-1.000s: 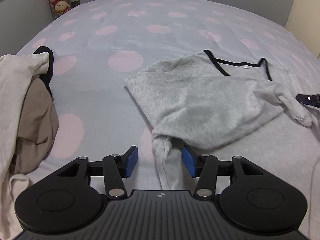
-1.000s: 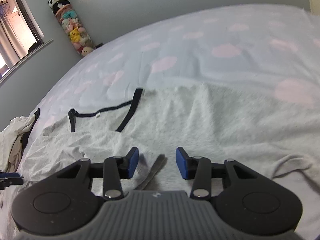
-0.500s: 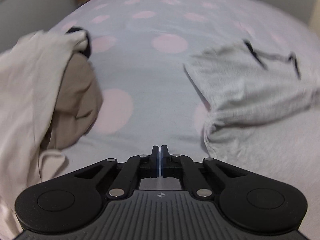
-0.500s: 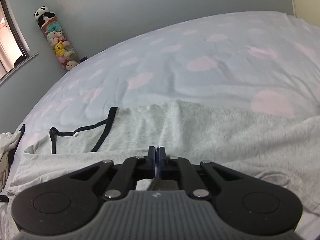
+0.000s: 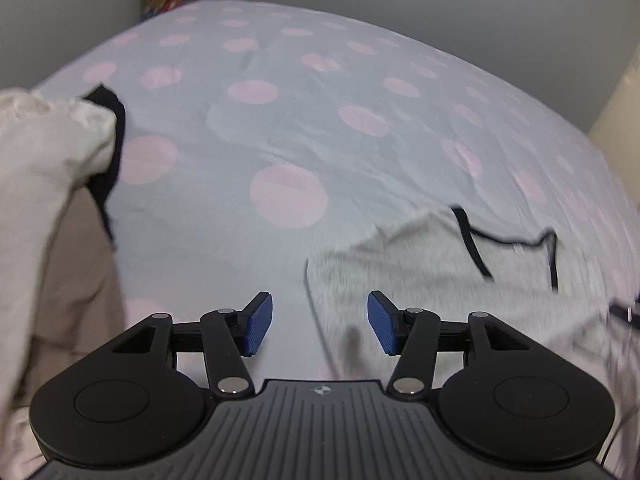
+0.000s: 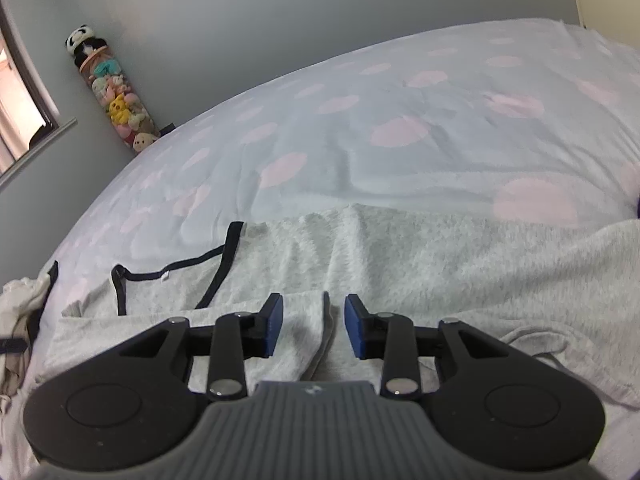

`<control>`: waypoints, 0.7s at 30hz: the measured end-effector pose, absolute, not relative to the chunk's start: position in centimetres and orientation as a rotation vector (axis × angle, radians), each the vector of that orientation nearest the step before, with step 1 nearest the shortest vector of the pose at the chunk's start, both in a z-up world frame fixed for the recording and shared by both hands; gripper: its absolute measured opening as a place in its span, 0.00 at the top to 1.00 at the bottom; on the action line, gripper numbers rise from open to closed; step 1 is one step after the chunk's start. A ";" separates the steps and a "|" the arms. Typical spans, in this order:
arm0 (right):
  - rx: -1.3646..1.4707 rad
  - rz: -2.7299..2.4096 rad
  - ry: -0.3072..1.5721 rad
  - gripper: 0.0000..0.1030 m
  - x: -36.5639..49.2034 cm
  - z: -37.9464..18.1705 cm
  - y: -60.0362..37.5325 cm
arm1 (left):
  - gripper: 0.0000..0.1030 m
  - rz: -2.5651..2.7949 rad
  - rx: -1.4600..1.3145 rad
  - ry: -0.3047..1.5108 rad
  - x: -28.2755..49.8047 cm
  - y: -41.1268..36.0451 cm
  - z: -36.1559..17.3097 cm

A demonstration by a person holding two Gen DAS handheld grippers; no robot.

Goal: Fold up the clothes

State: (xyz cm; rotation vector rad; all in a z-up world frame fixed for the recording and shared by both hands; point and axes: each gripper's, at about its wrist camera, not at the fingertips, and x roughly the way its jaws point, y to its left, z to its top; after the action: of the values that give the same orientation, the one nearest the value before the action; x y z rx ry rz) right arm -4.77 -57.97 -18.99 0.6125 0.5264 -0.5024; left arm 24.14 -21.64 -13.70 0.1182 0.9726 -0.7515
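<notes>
above the grey top (image 6: 400,264), both grippers' fingers (image 5: 258,326) (image 6: 274,326) are opening, grasping nothing.

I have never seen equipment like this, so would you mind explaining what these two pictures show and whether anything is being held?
A person holds a handheld gripper in each hand, each with a camera looking along its blue-padded jaws. One picture is from the left gripper, the other from the right gripper. Both look down on a bed with a pink-dotted sheet. A grey top with black trim lies spread there; a pile of pale clothes lies to the left. Both pairs of jaws are opening, holding nothing.
</notes>
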 end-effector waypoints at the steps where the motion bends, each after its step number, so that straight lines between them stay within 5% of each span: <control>1: 0.609 -0.501 0.527 0.63 -4.8 -19.0 -57.9 | 0.51 -0.745 0.090 0.984 24.7 -21.9 -14.3; 4: 0.619 -0.495 0.528 0.60 -4.8 -18.9 -57.8 | 0.52 -0.732 0.007 1.034 26.2 -22.5 -16.1; 7: 0.613 -0.495 0.531 0.57 -4.7 -18.8 -57.6 | 0.72 -0.745 -0.046 1.050 26.5 -22.6 -17.2; 9: 0.606 -0.495 0.533 0.55 -4.7 -18.8 -57.5 | 0.97 -0.766 -0.073 1.024 26.3 -22.6 -17.1; 21: 0.600 -0.476 0.557 0.53 -4.3 -19.2 -56.7 | 1.00 -0.631 0.014 0.955 28.8 -20.3 -15.2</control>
State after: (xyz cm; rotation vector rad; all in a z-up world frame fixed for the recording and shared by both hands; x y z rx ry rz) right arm -4.28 -56.69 -19.23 0.6003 0.5572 -0.4764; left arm 28.77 -20.28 -15.18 0.0137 0.9545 -0.6312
